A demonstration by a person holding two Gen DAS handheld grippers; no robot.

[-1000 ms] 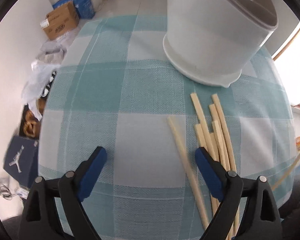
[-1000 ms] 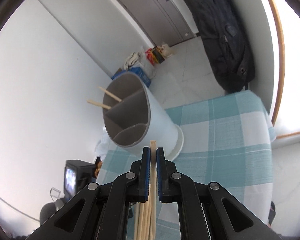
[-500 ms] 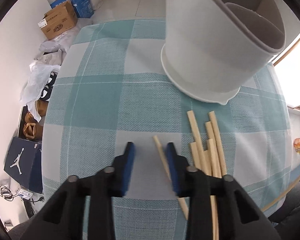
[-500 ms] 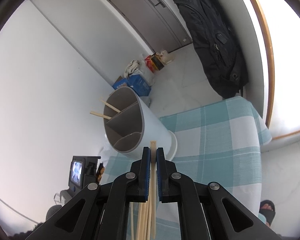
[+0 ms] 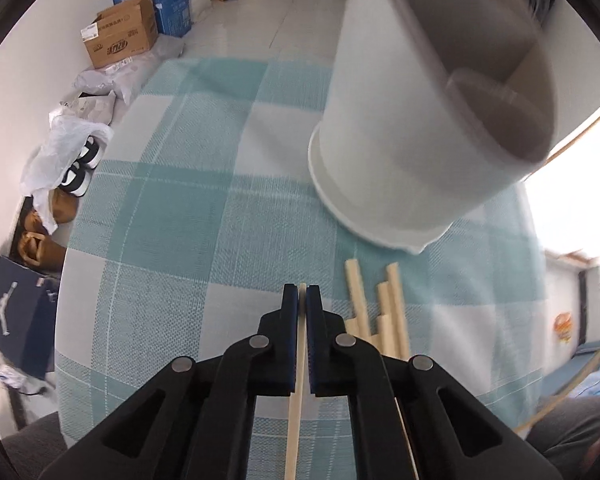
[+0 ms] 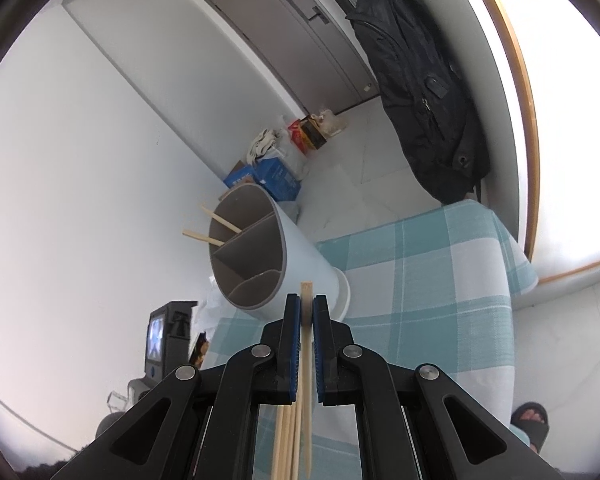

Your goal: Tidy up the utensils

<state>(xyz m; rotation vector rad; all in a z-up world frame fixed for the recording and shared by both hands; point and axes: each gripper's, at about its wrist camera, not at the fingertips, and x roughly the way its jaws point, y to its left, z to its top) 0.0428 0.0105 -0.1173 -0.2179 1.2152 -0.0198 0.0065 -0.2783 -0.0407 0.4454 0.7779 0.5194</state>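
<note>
The left gripper (image 5: 302, 289), black-armed with blue rubbery pads, has its jaws pinched on a single pale wooden chopstick (image 5: 298, 364), a slim square-edged stick that runs straight back between the pads toward six o'clock; it lies low over the woven teal-and-white checked tablecloth (image 5: 172, 240); at three o'clock of the pads, just beside them, a loose bundle of chopsticks (image 5: 380, 312) rests flat on the cloth, blunt ends staggered; at one o'clock stands the utensil holder (image 5: 412, 140), a smooth matte white cylinder with a flared foot and grey divided interior; the right gripper (image 6: 306, 300) has its jaws clamped on another chopstick (image 6: 307, 344), its squared tip poking just past the pads; in that view the holder (image 6: 296, 252) sits at eleven o'clock, with two chopsticks (image 6: 210, 226) leaning out of its far compartment; a cardboard box (image 5: 120, 40) lies on the tiled floor beyond.
</note>
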